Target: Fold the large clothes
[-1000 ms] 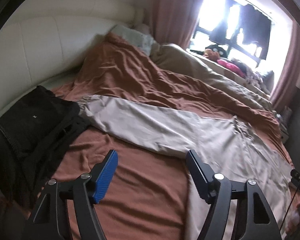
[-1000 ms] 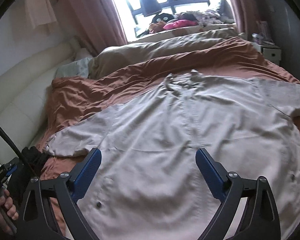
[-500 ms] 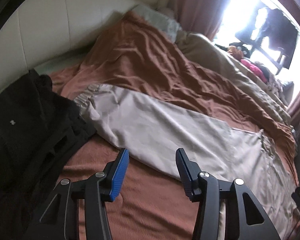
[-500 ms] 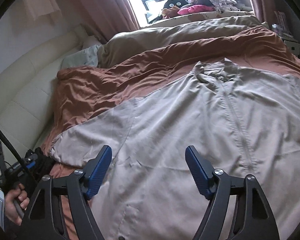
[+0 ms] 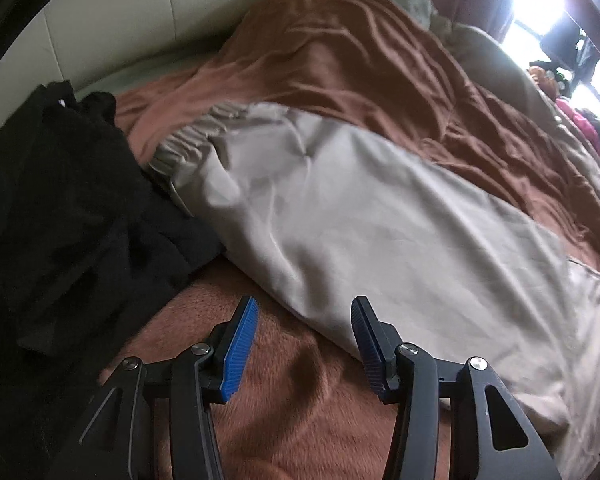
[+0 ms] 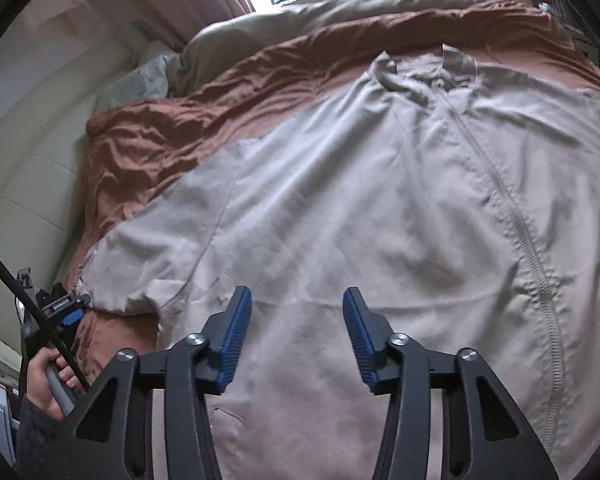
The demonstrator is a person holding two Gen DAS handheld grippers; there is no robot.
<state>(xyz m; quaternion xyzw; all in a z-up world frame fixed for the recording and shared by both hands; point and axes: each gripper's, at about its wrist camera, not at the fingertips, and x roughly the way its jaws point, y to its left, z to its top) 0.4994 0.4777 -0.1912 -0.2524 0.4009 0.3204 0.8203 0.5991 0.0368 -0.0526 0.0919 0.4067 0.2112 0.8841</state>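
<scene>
The left gripper [image 5: 302,322] hangs with its jaws partly apart and nothing between them, just short of the near edge of the beige jacket's sleeve [image 5: 340,216], whose gathered cuff [image 5: 188,144] lies beside a black garment [image 5: 60,208] toward the headboard side of the bed [image 5: 292,420]. In the right wrist view the right gripper [image 6: 296,312] is closing over the jacket [image 6: 380,200] near the armpit seam with no cloth pinched yet, and a hand [image 6: 46,380] holds the other tool at the bed's edge. The jacket lies zipped and spread flat, sleeve stretched out, so I judge no fold is made and all remains.
</scene>
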